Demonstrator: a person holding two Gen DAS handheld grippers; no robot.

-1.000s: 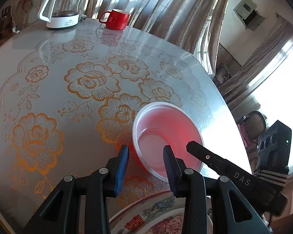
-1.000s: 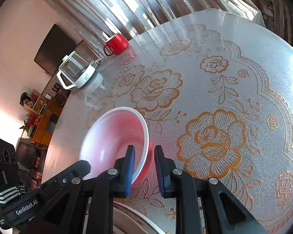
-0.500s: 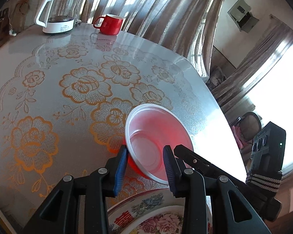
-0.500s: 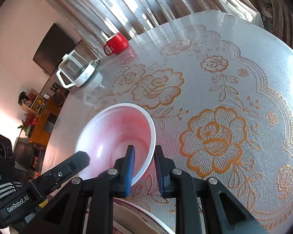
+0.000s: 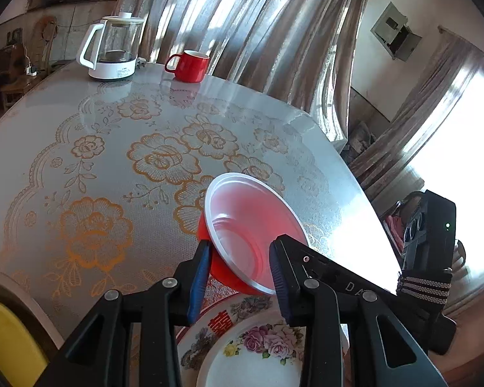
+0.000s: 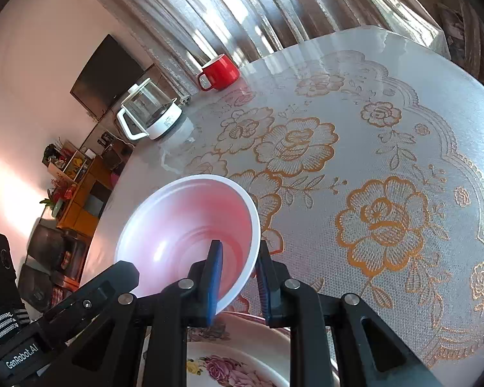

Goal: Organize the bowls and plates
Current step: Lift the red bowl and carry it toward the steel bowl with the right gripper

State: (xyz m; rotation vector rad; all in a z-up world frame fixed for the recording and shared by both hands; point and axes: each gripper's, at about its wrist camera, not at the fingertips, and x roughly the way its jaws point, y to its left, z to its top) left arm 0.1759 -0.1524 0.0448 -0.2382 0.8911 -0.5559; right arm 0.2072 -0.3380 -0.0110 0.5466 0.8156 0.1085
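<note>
A red bowl with a white inside (image 5: 242, 222) hangs tilted above the table. My right gripper (image 6: 238, 277) is shut on its rim (image 6: 251, 258), one finger inside and one outside. My left gripper (image 5: 238, 267) is open, with the bowl's near edge between its fingers; I cannot tell if they touch it. A flowered plate (image 5: 258, 345) lies on the table just below the bowl and both grippers. It also shows in the right wrist view (image 6: 229, 367).
A glass kettle on a white base (image 5: 114, 53) and a red mug (image 5: 190, 64) stand at the table's far edge by the curtains. A yellow object (image 5: 6, 342) sits at the lower left. The table has a gold flower cloth (image 5: 96, 229).
The right gripper has lifted the bowl off the table and drawn it nearer, over the plate's far edge. The left gripper has stayed open around it.
</note>
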